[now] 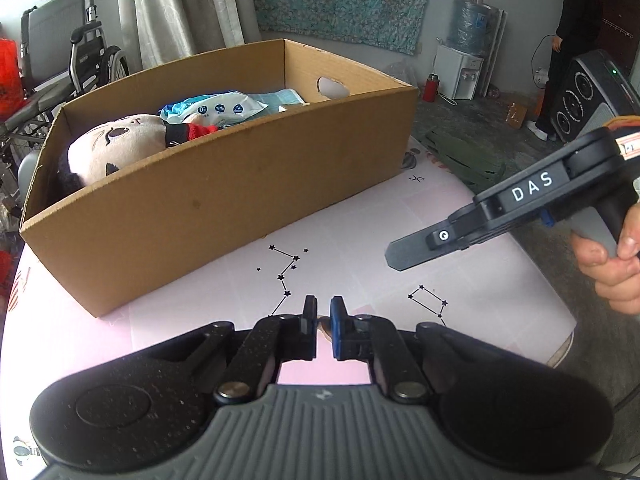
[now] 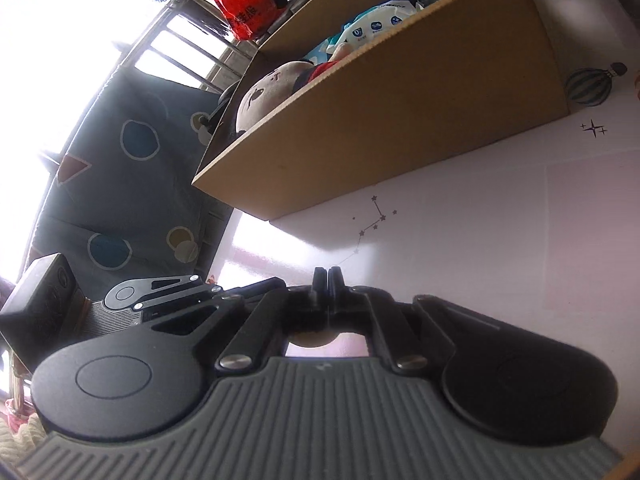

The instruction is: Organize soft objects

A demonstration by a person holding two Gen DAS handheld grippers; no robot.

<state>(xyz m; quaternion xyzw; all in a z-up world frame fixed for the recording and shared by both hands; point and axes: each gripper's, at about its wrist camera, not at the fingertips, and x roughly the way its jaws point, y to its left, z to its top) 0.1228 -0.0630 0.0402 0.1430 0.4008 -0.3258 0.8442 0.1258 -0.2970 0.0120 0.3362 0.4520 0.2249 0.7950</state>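
An open cardboard box [image 1: 240, 184] [image 2: 400, 120] stands on the pink star-print mat [image 1: 360, 240] [image 2: 480, 240]. Inside it lie a beige and black plush toy [image 1: 116, 144] [image 2: 264, 96] at the left end and a white and blue wipes pack [image 1: 216, 110] [image 2: 376, 24] in the middle. My left gripper [image 1: 324, 314] hovers over the mat in front of the box, its jaws shut with nothing between them. Coming in from the right, my right gripper [image 1: 396, 258] [image 2: 328, 280] is held by a hand [image 1: 612, 268], shut and empty, above the mat.
A wheelchair [image 1: 80, 52] stands behind the box at the left. At the back right are a water dispenser [image 1: 464, 68], a standing person [image 1: 576, 40] and a black speaker [image 1: 592, 96]. The mat's rounded edge [image 1: 560, 340] runs at the right. A red bag [image 2: 244, 4] hangs beyond the box.
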